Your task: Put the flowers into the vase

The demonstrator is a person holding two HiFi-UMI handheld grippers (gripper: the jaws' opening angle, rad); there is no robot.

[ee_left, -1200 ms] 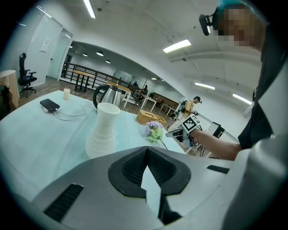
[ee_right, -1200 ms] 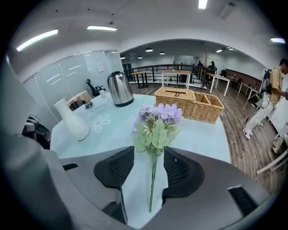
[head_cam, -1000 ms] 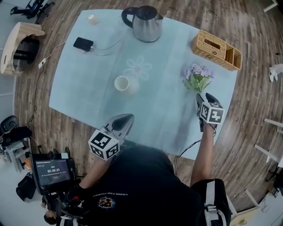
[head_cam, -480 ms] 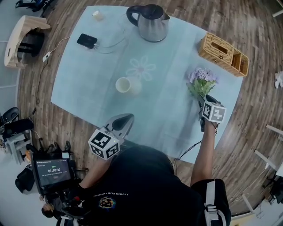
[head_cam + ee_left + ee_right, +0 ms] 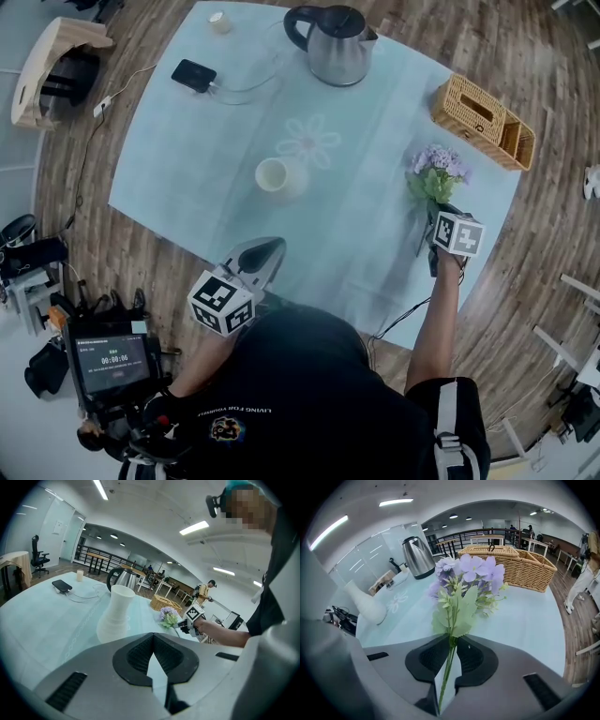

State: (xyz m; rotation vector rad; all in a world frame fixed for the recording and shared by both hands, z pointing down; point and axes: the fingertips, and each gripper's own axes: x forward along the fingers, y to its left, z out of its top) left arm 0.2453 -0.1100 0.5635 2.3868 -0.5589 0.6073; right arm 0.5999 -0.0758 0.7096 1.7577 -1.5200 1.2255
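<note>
Right gripper [image 5: 452,641]: my jaws have just been closing, now clamped low on stems of flowers [image 5: 465,576], likely to keep blooms uncrushed. Flowers at right edge of table [image 5: 187,169]; vase [image 5: 277,177] well apart, left, mid-table. Left gripper [image 5: 153,638]: jaws together, empty, waiting at near edge.
</note>
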